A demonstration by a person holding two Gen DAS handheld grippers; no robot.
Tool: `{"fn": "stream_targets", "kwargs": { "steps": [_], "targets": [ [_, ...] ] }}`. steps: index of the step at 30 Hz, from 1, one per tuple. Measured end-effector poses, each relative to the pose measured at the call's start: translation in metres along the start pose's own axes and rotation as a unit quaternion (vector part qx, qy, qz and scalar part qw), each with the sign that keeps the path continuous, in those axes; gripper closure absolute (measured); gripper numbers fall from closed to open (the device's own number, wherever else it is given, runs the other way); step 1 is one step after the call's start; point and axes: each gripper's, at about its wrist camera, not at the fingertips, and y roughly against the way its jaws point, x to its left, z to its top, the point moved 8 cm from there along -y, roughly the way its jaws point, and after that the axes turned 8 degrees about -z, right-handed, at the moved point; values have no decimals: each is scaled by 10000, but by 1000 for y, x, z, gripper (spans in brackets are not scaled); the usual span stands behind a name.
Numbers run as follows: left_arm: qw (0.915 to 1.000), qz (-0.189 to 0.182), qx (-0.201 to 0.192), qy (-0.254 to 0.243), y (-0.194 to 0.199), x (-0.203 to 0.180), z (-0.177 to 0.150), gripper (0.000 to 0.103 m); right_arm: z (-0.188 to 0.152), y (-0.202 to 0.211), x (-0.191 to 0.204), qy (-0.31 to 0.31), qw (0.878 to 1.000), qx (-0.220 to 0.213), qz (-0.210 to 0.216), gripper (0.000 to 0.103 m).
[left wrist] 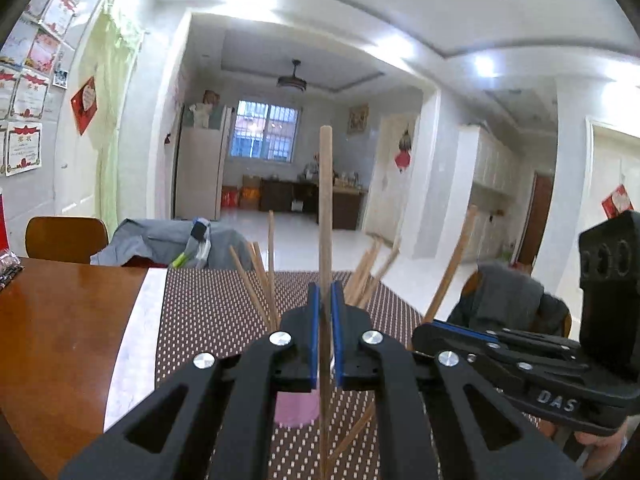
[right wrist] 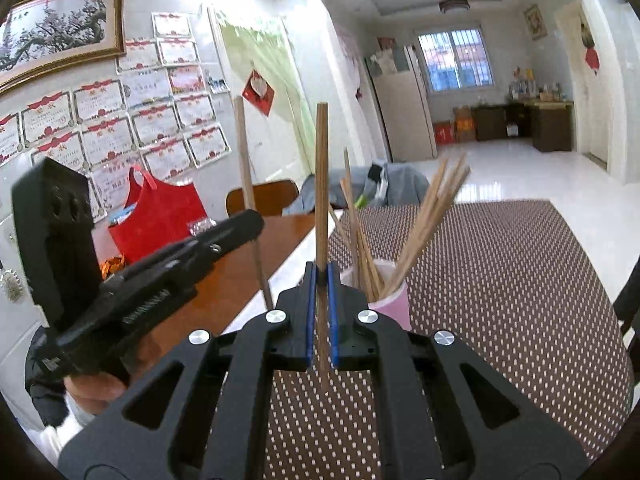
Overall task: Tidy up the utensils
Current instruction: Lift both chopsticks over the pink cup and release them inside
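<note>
Both tongs are closed tight, and each has one wooden chopstick clamped upright between its blue pads. The left gripper point(left wrist: 325, 296) pinches its chopstick point(left wrist: 325, 208) low on the shaft, the stick running up to twelve o'clock and its lower end hanging down past the jaws over the dotted brown placemat point(left wrist: 208, 312). Over at three o'clock in the left view sits the right gripper point(left wrist: 436, 326), its own chopstick point(left wrist: 454, 264) leaning toward one o'clock. From the right wrist, the right gripper point(right wrist: 321, 276) grips that stick point(right wrist: 321, 184) the same way. The pink cup point(right wrist: 394, 304) stands on the placemat just beside the jaws at two o'clock, with a fan of chopsticks point(right wrist: 424, 208) splayed out of it. The left gripper point(right wrist: 250, 220) hovers at ten o'clock over the wooden table point(right wrist: 224, 276).
</note>
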Motion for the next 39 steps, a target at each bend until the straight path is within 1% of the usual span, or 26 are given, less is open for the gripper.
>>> {"fn": "stream_targets", "kwargs": {
  "steps": [4,8,14,18,22,25,26,27,29,32,33,35,37,39],
  "targets": [
    [9996,85,-217,140,-7,9,15,97,17,-3,5,97,9995,-286,-73,97],
    [9987,157,-432,217,-12,17,29,97,31,-7,9,141,9987,-476,-140,97],
    [9963,245,-755,329,-24,29,42,97,42,-16,10,144,9977,-619,-218,97],
    [9950,224,-917,311,-31,32,48,97,48,-18,7,173,9963,-778,-322,97],
    [9934,294,-1080,262,-43,36,51,97,55,-23,-1,137,9951,-875,-428,97],
    [9934,362,-1043,302,-56,41,46,97,58,-29,-6,126,9943,-923,-514,97],
    [9935,353,-1029,323,-59,42,44,97,59,-33,-6,157,9940,-923,-559,99],
    [9938,367,-999,325,-63,43,41,97,58,-37,-7,168,9942,-890,-578,101],
    [9948,408,-872,317,-70,46,35,97,55,-44,-9,152,9950,-824,-549,101],
    [9958,509,-714,260,-78,50,29,97,48,-52,-12,136,9959,-687,-570,101],
    [9965,526,-597,250,-82,52,26,97,47,-54,-12,132,9962,-646,-568,101],
    [9966,579,-527,256,-84,53,23,97,45,-57,-15,121,9964,-558,-626,101],
    [9971,610,-385,257,-88,56,20,97,40,-61,-20,85,9974,-382,-608,101],
    [9972,607,-359,252,-88,56,18,97,34,-61,-28,25,9972,-309,-681,101]
  ]
}}
